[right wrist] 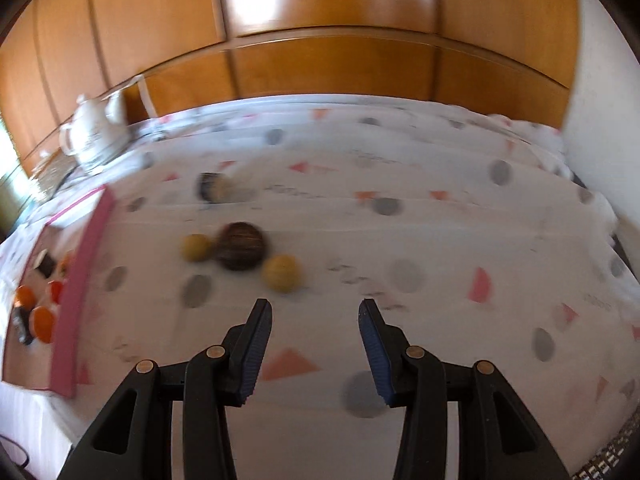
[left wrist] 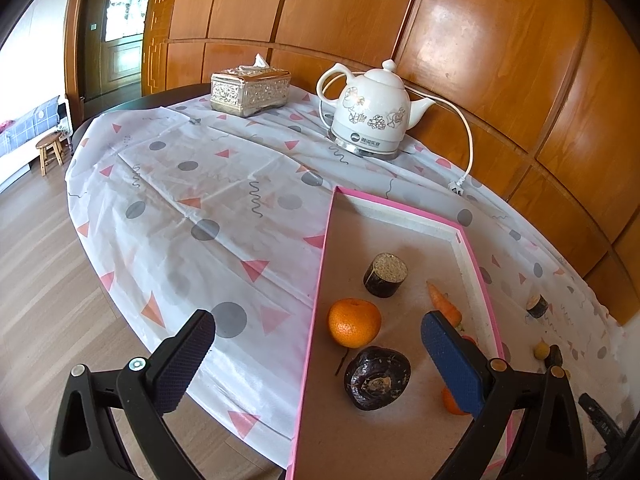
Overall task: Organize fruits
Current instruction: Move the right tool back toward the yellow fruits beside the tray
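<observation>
The shallow pink-edged cardboard tray (left wrist: 320, 280), the largest thing in play, already holds a fair share of the produce, so I judge the sorting well under way but not finished: inside it lie a round orange (left wrist: 354, 322), a dark wrinkled round fruit (left wrist: 377, 378) nearest the camera, a short dark cane stub with a pale cut end (left wrist: 385, 275) farther back, a small orange carrot (left wrist: 445, 305) by the right wall, and at least one more orange piece half hidden behind a finger. Still loose on the cloth to the right of the tray are a dark brown ball-shaped fruit (right wrist: 241, 251), two small yellow round fruits (right wrist: 281, 273) beside it, and another cane stub (right wrist: 214, 187) farther off. The left gripper (left wrist: 318, 364) hangs over the tray's near end, fingers wide apart and holding nothing. The right gripper (right wrist: 316, 354) points at the loose cluster, fingers partly open and empty. All this sits on a round table under a white cloth with pink triangles and grey dots (left wrist: 192, 184), against glossy wood wall panelling (left wrist: 500, 40), with a white floral electric kettle (left wrist: 370, 114) and a silvery tissue box (left wrist: 251, 90) at the far edge, and a wood-plank floor (left wrist: 44, 272) to the left.
</observation>
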Motion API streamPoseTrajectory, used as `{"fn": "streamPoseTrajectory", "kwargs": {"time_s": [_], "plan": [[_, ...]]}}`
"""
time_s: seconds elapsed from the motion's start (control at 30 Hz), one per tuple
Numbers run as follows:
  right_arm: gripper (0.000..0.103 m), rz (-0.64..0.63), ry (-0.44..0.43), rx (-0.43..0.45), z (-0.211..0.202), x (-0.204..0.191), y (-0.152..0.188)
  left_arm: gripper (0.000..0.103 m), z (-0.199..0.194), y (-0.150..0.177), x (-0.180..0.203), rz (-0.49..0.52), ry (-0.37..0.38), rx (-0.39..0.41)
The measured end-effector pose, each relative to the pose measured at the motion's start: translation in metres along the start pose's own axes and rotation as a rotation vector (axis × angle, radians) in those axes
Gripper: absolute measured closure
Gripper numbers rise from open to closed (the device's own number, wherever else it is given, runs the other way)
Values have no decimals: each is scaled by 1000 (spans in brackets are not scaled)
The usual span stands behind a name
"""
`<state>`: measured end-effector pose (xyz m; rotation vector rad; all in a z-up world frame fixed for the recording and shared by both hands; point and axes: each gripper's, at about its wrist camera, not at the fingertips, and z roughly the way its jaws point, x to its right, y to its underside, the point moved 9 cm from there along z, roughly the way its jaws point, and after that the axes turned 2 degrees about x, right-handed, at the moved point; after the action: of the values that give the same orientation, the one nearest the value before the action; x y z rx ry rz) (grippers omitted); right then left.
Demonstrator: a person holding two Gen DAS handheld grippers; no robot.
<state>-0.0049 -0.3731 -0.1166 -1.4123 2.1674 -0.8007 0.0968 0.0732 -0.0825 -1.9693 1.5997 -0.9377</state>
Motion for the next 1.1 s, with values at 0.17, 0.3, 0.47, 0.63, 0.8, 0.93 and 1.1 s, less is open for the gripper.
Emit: {"fn": "streamPoseTrajectory", "kwargs": {"time_s": [0.17, 0.3, 0.47, 0.63, 0.8, 0.93, 1.1], "plan": [[57, 61, 90, -7, 2, 40, 5, 0, 0, 1, 0, 5, 0, -1], [57, 106, 185, -17, 8, 75, 9, 0, 0, 1, 0, 5, -4, -3], [57, 169, 269, -12, 13, 111, 10, 0, 0, 2, -1, 9, -10, -6], [57, 242, 321, -18, 20, 140, 12, 0, 0, 2, 0, 16, -15, -7], [56, 295, 352, -3, 26, 157, 12, 0, 0, 1, 0, 18, -24, -8], [51, 296, 361, 21, 29, 161, 11, 0, -2, -2, 4, 23, -20, -4], [46, 296, 353, 36, 32, 161, 11, 0, -7, -10, 17, 38, 6, 6]]}}
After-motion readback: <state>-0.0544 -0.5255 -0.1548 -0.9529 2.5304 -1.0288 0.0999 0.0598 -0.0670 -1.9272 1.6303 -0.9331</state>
